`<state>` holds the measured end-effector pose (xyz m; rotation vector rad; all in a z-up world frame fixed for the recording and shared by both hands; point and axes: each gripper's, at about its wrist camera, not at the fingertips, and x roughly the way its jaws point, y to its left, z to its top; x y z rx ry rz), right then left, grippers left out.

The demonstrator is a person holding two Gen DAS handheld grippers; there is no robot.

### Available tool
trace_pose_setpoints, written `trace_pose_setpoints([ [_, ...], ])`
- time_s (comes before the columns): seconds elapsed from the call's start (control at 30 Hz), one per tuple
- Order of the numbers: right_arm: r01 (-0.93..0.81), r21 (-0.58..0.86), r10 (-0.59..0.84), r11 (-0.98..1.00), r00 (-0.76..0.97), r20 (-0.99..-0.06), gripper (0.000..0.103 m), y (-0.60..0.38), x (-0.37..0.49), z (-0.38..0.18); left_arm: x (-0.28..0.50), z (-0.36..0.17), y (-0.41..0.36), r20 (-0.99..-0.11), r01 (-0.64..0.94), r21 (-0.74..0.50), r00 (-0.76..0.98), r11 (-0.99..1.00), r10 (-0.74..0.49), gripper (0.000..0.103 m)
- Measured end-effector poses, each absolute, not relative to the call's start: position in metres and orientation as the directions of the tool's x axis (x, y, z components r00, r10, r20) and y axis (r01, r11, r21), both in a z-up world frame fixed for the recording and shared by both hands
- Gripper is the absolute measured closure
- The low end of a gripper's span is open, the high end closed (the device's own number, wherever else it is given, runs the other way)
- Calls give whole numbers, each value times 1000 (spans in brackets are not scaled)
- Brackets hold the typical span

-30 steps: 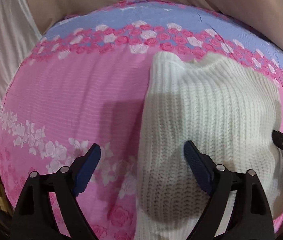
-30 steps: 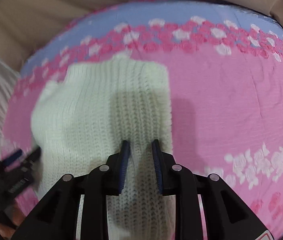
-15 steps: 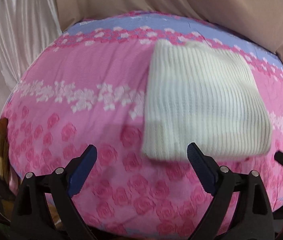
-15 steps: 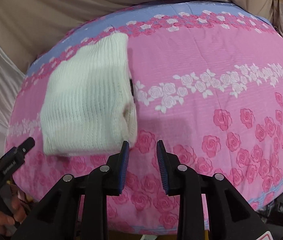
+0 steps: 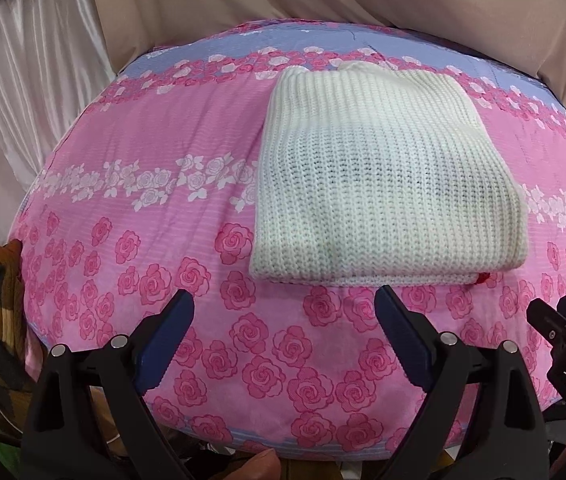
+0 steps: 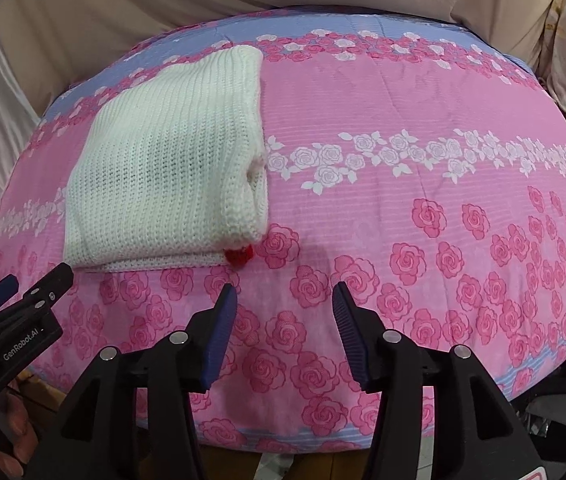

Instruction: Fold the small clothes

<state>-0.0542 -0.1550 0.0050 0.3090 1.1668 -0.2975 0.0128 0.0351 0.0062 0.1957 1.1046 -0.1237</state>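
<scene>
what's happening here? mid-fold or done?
Looks done. A person holds a gripper in each hand; the white knit garment lies folded in a neat rectangle on the pink rose bedspread. The left gripper is open and empty. The right gripper has nothing between its jaws, which are opening.

A home bedroom: a bed under a pink rose-print bedspread [image 5: 163, 168], with pale satin curtains [image 5: 43, 60] hanging beside it.

The folded sweater [image 5: 379, 184] lies on the bed [image 5: 143, 184], towards its far edge; a curtain [image 5: 35, 60] hangs to the left.
</scene>
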Motion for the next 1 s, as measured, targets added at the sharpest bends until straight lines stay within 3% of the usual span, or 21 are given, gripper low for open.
trace_pose_setpoints([
  [1.0,359,58,-96,932,398,-912,52,-146,-58,17,4,7,33,-901,176,64,433,982,-19,14],
])
